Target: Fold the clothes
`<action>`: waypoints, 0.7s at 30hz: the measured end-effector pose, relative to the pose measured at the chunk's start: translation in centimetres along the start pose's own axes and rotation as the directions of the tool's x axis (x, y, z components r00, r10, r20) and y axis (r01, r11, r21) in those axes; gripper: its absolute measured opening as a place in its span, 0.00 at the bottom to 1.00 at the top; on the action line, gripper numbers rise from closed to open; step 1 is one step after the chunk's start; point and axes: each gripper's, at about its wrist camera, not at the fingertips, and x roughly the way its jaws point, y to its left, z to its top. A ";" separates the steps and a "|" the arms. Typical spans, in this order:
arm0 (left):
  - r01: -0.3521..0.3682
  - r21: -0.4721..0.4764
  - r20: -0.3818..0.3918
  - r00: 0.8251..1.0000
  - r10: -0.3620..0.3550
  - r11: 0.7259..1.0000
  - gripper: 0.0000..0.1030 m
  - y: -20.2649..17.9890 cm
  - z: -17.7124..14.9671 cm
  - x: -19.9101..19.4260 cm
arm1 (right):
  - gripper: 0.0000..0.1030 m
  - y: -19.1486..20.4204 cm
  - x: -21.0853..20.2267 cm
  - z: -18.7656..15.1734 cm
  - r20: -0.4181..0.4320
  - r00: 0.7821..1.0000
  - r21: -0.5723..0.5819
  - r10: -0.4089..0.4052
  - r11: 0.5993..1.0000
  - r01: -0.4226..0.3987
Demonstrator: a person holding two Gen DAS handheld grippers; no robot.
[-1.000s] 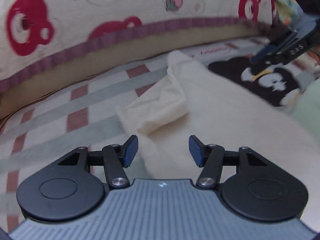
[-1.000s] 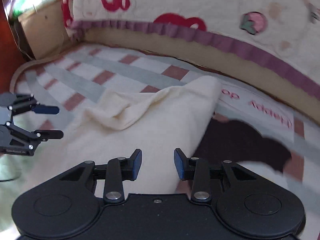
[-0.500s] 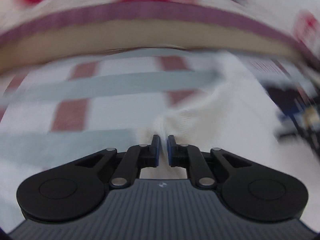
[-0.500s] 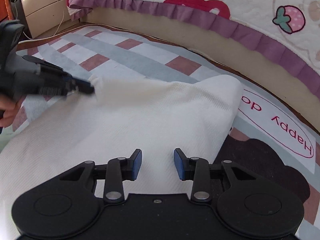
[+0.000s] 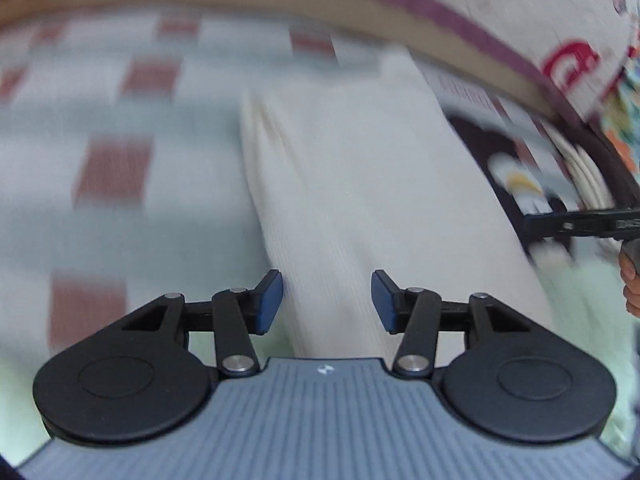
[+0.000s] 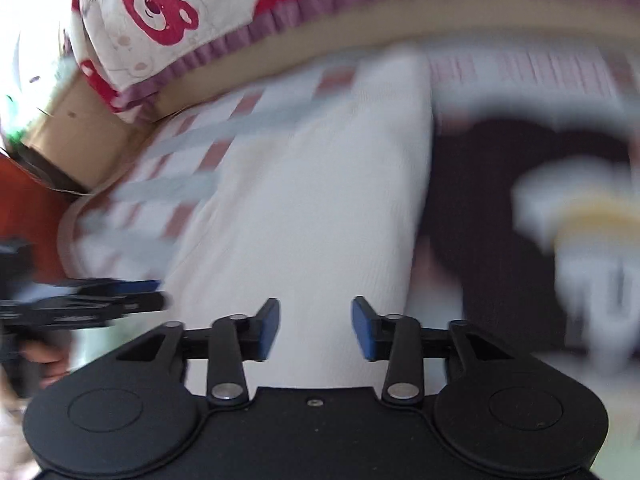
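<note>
A cream ribbed garment [image 5: 360,184] lies flat on the checked mat, its left edge folded over in a long strip. It also shows in the right wrist view [image 6: 312,208]. My left gripper [image 5: 326,300] is open and empty just above the garment's near end. My right gripper [image 6: 316,330] is open and empty over the garment's near right part. The right gripper shows at the right edge of the left wrist view [image 5: 580,224]; the left gripper shows at the left of the right wrist view [image 6: 100,300]. Both views are blurred by motion.
The checked mat [image 5: 120,152] has a dark cartoon print [image 6: 500,200] right of the garment. A bear-print quilt with a purple frill [image 6: 168,20] hangs along the far side. A wooden cabinet [image 6: 76,136] stands at the far left.
My left gripper was shut on the garment's left edge half a second ago; it has let go, opened and drawn back. The folded sleeve now lies flat. The right gripper stayed open and shifted.
</note>
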 end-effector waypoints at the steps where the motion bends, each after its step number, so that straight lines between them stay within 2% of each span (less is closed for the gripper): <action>1: 0.008 -0.010 -0.046 0.999 -0.009 1.000 0.47 -0.2 -1.4 -0.4 | 0.47 -0.3 -1.2 -2.2 -0.033 0.999 0.019 0.023 1.000 -0.022; 4: 0.050 -0.030 -0.128 0.990 -0.054 0.998 0.47 -0.7 -5.2 -1.7 | 0.48 -1.0 -4.7 -8.6 -0.130 0.988 0.065 0.084 0.995 -0.076; 6: 0.093 -0.090 -0.181 0.978 -0.108 0.992 0.47 -0.4 -7.1 -1.6 | 0.48 -0.8 -5.9 -12.2 -0.188 0.977 0.062 0.103 0.994 -0.093; 8: 0.118 -0.152 -0.237 0.959 -0.152 0.981 0.47 -0.1 -8.9 -1.3 | 0.49 -1.2 -6.3 -15.0 -0.215 0.961 0.167 0.172 0.976 -0.137; 10: 0.108 -0.174 -0.297 0.942 -0.156 0.979 0.47 -0.3 -10.6 -1.1 | 0.51 -1.7 -6.6 -17.6 -0.230 0.943 0.275 0.239 0.946 -0.173; 13: 0.117 -0.187 -0.351 0.919 -0.178 0.975 0.47 -0.8 -12.4 -1.5 | 0.53 -2.7 -6.2 -20.1 -0.221 0.929 0.424 0.298 0.887 -0.183; 17: 0.142 -0.246 -0.424 0.874 -0.238 0.959 0.50 -1.4 -13.9 -2.1 | 0.54 -3.1 -5.0 -21.7 -0.252 0.906 0.541 0.341 0.826 -0.160; 19: 0.140 -0.243 -0.430 0.871 -0.236 0.960 0.50 -1.9 -14.4 -2.7 | 0.56 -2.7 -4.8 -22.1 -0.266 0.894 0.572 0.361 0.806 -0.155; 21: 0.159 -0.253 -0.437 0.861 -0.260 0.954 0.51 -2.4 -14.8 -2.9 | 0.59 -1.8 -4.9 -22.1 -0.288 0.887 0.568 0.360 0.810 -0.145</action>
